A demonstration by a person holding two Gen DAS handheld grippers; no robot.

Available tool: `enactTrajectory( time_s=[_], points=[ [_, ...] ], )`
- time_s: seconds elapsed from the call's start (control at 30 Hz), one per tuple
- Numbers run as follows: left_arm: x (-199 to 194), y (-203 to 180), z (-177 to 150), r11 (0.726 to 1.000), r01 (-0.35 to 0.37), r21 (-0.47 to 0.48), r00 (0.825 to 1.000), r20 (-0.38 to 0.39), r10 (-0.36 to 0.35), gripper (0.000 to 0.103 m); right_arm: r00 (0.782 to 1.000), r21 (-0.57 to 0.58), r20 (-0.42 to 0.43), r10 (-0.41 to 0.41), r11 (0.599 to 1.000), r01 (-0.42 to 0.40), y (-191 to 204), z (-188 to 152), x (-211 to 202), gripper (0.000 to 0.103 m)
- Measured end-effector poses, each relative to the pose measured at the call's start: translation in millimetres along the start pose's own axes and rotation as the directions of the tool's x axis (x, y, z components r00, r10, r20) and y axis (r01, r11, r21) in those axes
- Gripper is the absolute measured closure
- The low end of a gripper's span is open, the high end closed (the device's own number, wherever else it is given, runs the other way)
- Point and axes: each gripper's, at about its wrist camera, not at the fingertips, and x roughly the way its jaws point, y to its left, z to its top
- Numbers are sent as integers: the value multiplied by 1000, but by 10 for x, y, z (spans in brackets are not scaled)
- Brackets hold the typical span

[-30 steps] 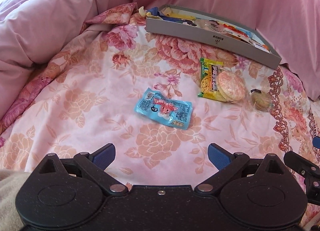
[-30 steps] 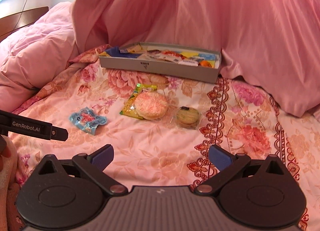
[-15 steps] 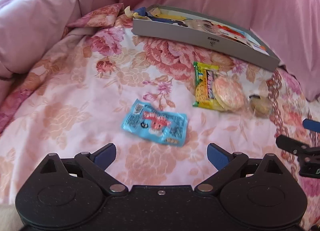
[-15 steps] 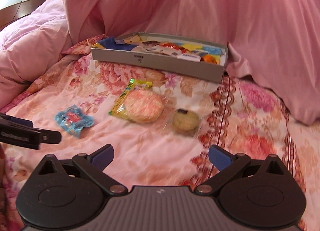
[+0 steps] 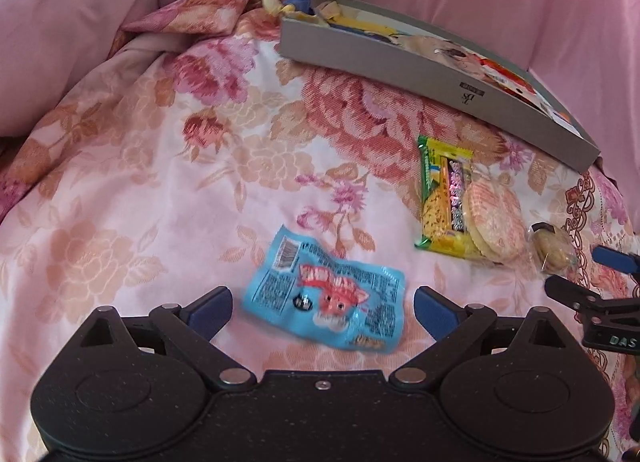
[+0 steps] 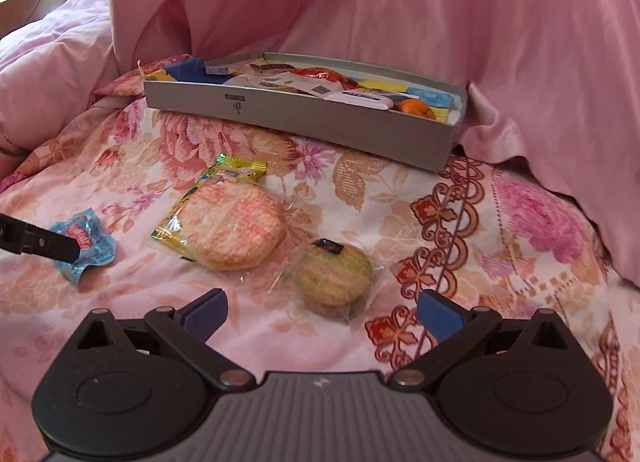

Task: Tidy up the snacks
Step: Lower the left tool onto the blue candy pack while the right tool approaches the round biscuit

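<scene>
Moved since earlier: both grippers came fwd and lower; blue packet sat nearer the left fingers, small cookie nearer the right ones. Snacks themselves hadn't shifted on the bed.
Bed [image 5: 132,166]: floral sheet, soft and rumpled, pink duvet heaped behind and to the left.
Box [image 6: 304,118]: grey, shallow, at the back of the sheet, already holding several packets and an orange fruit at its right end.
Rice cracker [image 6: 230,224]: round, in clear wrap, lying over a yellow packet [image 5: 442,198], between box and grippers.
Blue packet [image 5: 326,298]: flat on the sheet, just ahead of the left gripper [image 5: 323,307], roughly centred between the fingers.
Small cookie [image 6: 334,274]: wrapped, right of the cracker, just ahead of the right gripper [image 6: 322,318].
Fingers: both pairs spread wide, holding nothing.
Step, my read: reach for pickup, blue packet w/ left, cookie w/ right.
How to do it well: come down square over each, press lightly into the soft sheet so tips get under the wrap edges, close across the narrow side; avoid pinching bed fabric along w/ the crinkly film.
</scene>
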Motion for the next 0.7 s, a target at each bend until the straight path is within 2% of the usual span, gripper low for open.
enactTrajectory(
  time_s=[0.13, 0.27, 0.53, 0.7],
  points=[
    [56, -48, 47, 997, 15, 73, 1000, 2, -15, 6, 1000, -44, 15, 16, 999, -15, -21, 43, 156, 0],
    [101, -74, 70, 992, 41, 117, 999, -2, -41, 6, 998, -72, 18, 66, 995, -64, -83, 78, 257, 0],
    [198, -131, 47, 981, 42, 188, 999, -34, -36, 5, 987, -56, -10, 160, 986, -160, -211, 96, 402, 0],
    [219, -209, -9, 969, 57, 242, 998, -54, -45, 5, 982, -70, -48, 185, 980, -188, -195, 92, 387, 6]
  ],
)
